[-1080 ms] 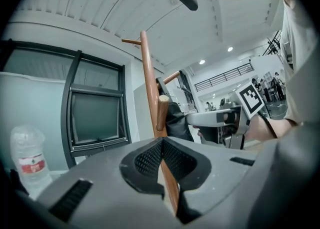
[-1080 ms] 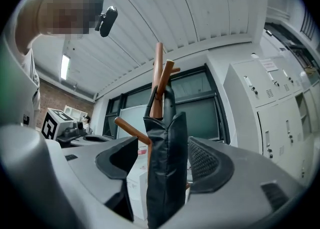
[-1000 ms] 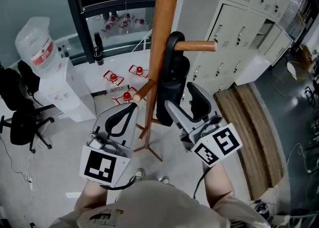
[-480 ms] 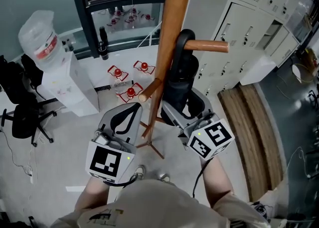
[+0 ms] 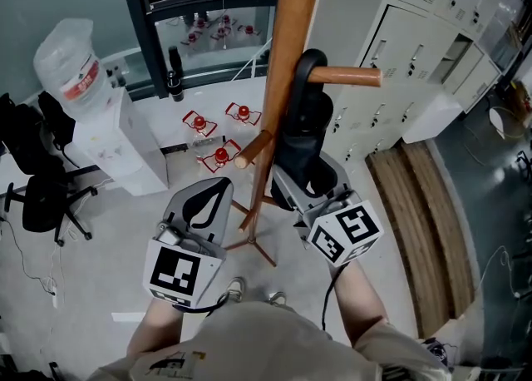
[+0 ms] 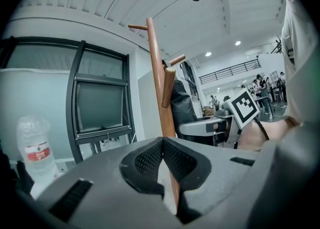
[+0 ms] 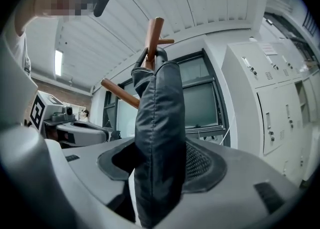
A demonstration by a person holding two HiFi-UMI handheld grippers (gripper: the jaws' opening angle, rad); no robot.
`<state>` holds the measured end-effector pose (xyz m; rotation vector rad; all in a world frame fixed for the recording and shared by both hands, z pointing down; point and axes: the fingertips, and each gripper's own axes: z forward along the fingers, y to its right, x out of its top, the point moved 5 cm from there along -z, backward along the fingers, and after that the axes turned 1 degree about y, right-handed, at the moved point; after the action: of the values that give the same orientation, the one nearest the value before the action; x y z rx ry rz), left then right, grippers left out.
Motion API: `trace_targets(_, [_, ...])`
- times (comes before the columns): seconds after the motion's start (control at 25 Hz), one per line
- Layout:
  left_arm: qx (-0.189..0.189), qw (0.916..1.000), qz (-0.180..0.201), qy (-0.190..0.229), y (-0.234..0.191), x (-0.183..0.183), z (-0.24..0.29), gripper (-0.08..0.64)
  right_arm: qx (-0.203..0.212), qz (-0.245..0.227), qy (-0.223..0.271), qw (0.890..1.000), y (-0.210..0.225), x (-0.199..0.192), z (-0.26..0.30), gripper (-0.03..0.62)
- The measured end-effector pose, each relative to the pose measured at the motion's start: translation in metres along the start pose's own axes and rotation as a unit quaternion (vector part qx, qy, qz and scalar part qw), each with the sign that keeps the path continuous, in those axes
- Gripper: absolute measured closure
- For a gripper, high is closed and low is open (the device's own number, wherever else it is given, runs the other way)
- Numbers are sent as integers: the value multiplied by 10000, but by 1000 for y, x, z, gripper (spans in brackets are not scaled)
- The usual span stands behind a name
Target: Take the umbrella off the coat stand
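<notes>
- At the coat stand (image 5: 283, 63), right side: the umbrella (image 5: 303, 134), black and in its sleeve, hangs by its hooked handle (image 5: 293, 71) from the peg (image 5: 345, 76) that sticks out to the right of the pole.
- Its long axis runs upright, close beside the pole and parallel to it. The hook sits on the peg's inner end, hard by the pole, and the peg's free end points toward the lockers (image 5: 416, 30).
- My right gripper (image 5: 304, 175) is the nearer tool by far. It points level at the lower part of the umbrella, one jaw on either side of the sleeve, well below the handle.
- Those jaws stand wide and have just been closing. The umbrella fills most of the gap, but I see no firm pinch on it yet.
- My left gripper (image 5: 218, 185) is empty with its jaws pressed together, across the pole from the umbrella and near the lower peg (image 5: 253, 148).
- As I judge it, the move ahead turns on the hook: the umbrella must go up, then out along the peg to its free end, before it comes clear.
- Writing: the water jug (image 5: 71, 80) carries a red label and the lockers carry paper notices, all too small to read. My grippers' cubes show only black-and-white squares.
</notes>
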<state>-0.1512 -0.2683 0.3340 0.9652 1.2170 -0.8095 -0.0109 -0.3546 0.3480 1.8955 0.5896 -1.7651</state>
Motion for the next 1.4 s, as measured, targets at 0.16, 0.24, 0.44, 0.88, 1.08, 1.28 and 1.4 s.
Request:
trace_targets(0.16, [-35,10000,29,29,1,3,-2,552,25,18,-96,9999,-6,1,-1,344])
trace_targets(0.24, [-57,9999,38,92,2,7,-2,552,19,36,-86,10000,-8,2,-2,345])
trace_targets(0.44, [-99,9998,45,141,6,14,-4,552,17,57,78,10000,-11,18,-10,347])
trace_targets(0.88, [-431,9979,160,449,28,34,6,552,-327,-156,509,9980,-3,72,-38,347])
trace_targets(1.08, [-694,9953,253,629,37,50,15,552,-582,-424,713,9949,0,97,-61,345])
trace_targets(1.28, [-1044,9893,404,932,64,71,26,552,-924,-752,866,9891,2,121,-96,345])
trace_targets(1.4, [-1268,9851,425,1085,81,84,34,552,-1152,-743,955,9859,8,131,-122,345])
